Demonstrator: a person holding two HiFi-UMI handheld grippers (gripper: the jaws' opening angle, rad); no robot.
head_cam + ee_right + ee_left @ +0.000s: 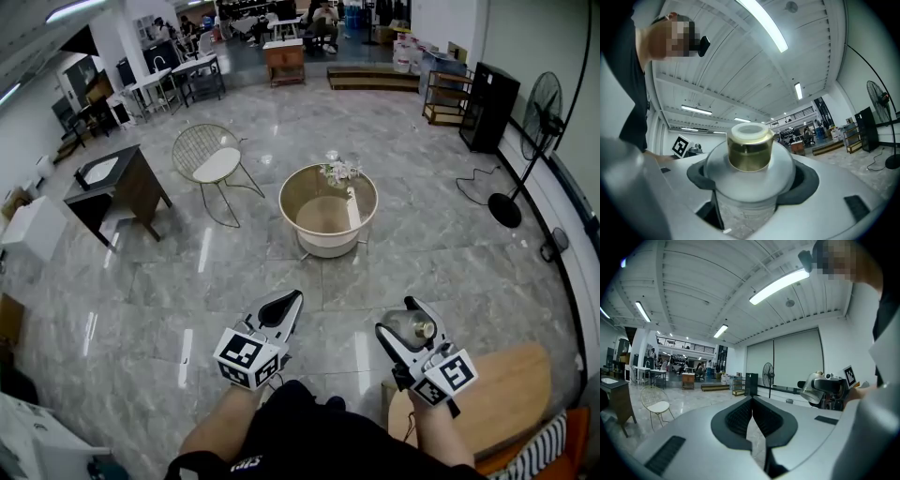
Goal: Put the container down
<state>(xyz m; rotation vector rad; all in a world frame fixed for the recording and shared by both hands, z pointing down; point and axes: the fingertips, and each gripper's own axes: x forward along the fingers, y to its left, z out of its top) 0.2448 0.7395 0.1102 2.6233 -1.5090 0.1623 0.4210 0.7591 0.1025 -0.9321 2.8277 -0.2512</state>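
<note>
Container (749,154): a small see-through jar with a rounded, dome-like shoulder; the floor shows through its clear lower body.
Cap (749,146): short and cylindrical, gold-tinted, with a pale ring round its top; in the right gripper view it stands above the shoulder.
Where the container is: in the head view it (410,327) is in the near right of the scene, held in the air over the grey marble floor (187,281) and resting on no surface.
Right gripper (411,332): its jaws pinch the clear body from both sides, with the dark pads against the jar below the shoulder.
Left gripper (292,299): near left, raised over the floor, with its jaws pressed together and nothing between them; its own view shows the ribbed pads (740,416) meeting along one line.
The two grippers: side by side and apart; the left gripper view shows the jar (813,389) off to the right.
Wooden tabletop (511,384): near right, just beside the right gripper.
Round tub table (328,246): farther out in the middle, cream-walled, with small flowers at its far rim.
Wire chair (214,161): left of the tub table, with a white seat.
Floor fan (539,111): far right, by the wall.
</note>
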